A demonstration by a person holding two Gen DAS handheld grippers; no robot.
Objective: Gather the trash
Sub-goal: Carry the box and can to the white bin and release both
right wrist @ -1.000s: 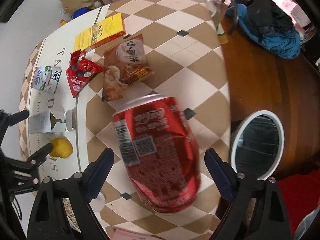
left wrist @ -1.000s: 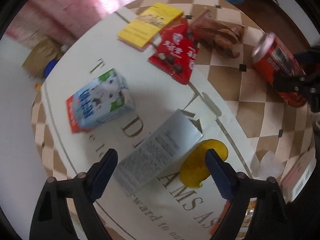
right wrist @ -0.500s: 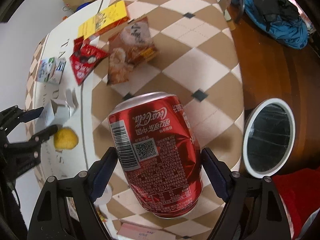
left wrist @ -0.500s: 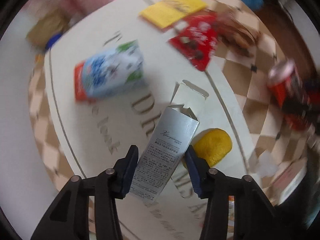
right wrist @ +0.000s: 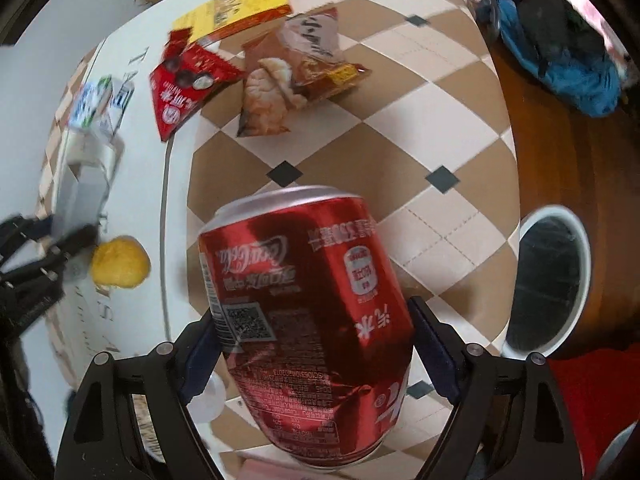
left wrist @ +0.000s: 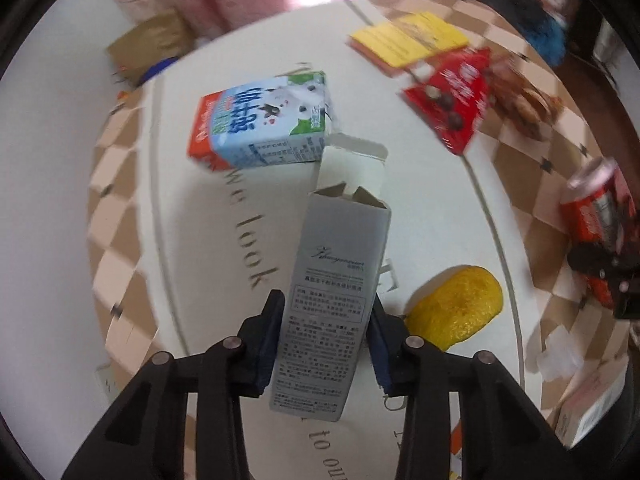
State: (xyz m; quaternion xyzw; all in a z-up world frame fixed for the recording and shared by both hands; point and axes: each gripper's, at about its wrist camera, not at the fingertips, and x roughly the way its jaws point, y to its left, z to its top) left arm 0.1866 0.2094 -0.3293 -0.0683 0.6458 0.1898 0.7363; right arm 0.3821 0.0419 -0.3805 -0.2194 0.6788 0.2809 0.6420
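Observation:
My left gripper (left wrist: 326, 344) is shut on a grey cardboard box (left wrist: 336, 292) with open top flaps and holds it above the table. My right gripper (right wrist: 312, 344) is shut on a dented red cola can (right wrist: 308, 320) and holds it over the checkered tablecloth (right wrist: 400, 92). The can also shows at the right of the left wrist view (left wrist: 600, 224). The grey box shows blurred at the left of the right wrist view (right wrist: 80, 192). A white-rimmed bin (right wrist: 548, 280) stands on the floor to the right of the can.
On the table lie a milk carton (left wrist: 264, 120), a yellow orange peel (left wrist: 456, 308), a red snack wrapper (left wrist: 452, 100), a yellow box (left wrist: 408, 42) and a dumpling bag (right wrist: 296, 76). A blue bag (right wrist: 560, 40) lies on the wooden floor.
My left gripper has closed on the grey box and lifted it off the table. My right gripper has closed on the can and moved it nearer the bin.

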